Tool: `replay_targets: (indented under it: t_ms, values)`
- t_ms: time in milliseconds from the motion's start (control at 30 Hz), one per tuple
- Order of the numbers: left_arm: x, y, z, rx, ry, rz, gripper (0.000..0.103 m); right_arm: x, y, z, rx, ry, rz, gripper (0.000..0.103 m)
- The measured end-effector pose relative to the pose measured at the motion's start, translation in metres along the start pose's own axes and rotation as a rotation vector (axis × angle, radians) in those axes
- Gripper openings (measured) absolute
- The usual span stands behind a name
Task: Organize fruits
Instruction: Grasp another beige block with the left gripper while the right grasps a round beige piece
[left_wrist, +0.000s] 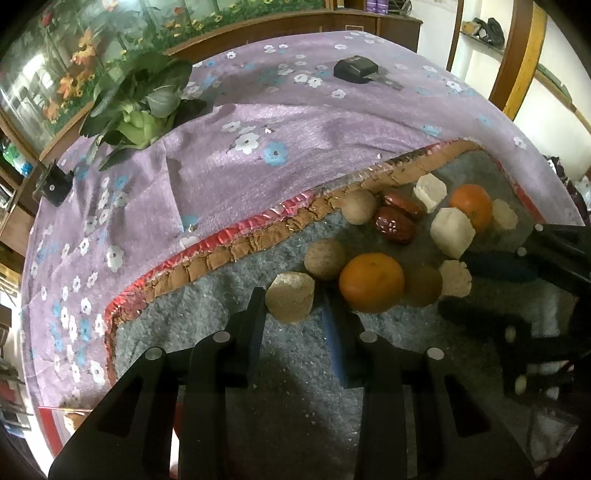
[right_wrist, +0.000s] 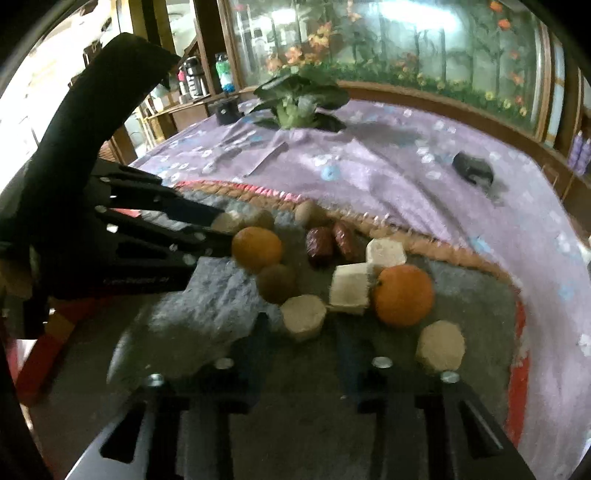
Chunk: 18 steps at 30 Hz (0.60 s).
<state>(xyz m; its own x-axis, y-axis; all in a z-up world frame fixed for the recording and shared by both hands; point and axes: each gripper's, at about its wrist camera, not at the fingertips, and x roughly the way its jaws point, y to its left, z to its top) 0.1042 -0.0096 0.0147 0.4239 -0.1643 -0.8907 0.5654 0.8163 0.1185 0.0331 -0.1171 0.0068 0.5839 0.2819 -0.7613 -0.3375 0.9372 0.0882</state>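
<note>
The fruit pile sits on the gray fuzzy mat over the counter's purple flowered cloth, everything packed tight. The left hand-held gripper has its fingers spread, with a tan cut chunk right between the tips, nothing pinched yet. My worry: the near orange is touching a brown kiwi-looking fruit and a walnut-ish ball, so if that right-side finger bumps it while closing, the round stuff probably rolls and scatters. The right hand-held gripper is also spread, with another tan chunk at its tips, and the two tools are close enough to knock each other.

Hard to make out: the right view is blurry, so I can't tell if either chunk is actually touched. No bowl or tray for sorting shows anywhere. The two red dates half hide behind the white cubes. What the pale chunks actually are, no clue.
</note>
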Motion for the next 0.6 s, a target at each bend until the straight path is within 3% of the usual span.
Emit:
replay_targets:
  t_ms: [167, 433, 600]
  values:
    - [-0.010, -0.005, -0.007, -0.006, -0.009, 0.037, 0.024, -0.008, -0.007, -0.004, 0.036, -0.009, 0.023, 0.023]
    - [-0.048, -0.001, -0.038, -0.132, -0.055, 0.027, 0.024, -0.047, 0.011, -0.018, 0.031, -0.053, 0.058, 0.023]
    - [-0.077, -0.003, -0.063, -0.193, -0.093, 0.090, 0.024, -0.060, 0.028, -0.020, 0.006, -0.073, 0.075, 0.023]
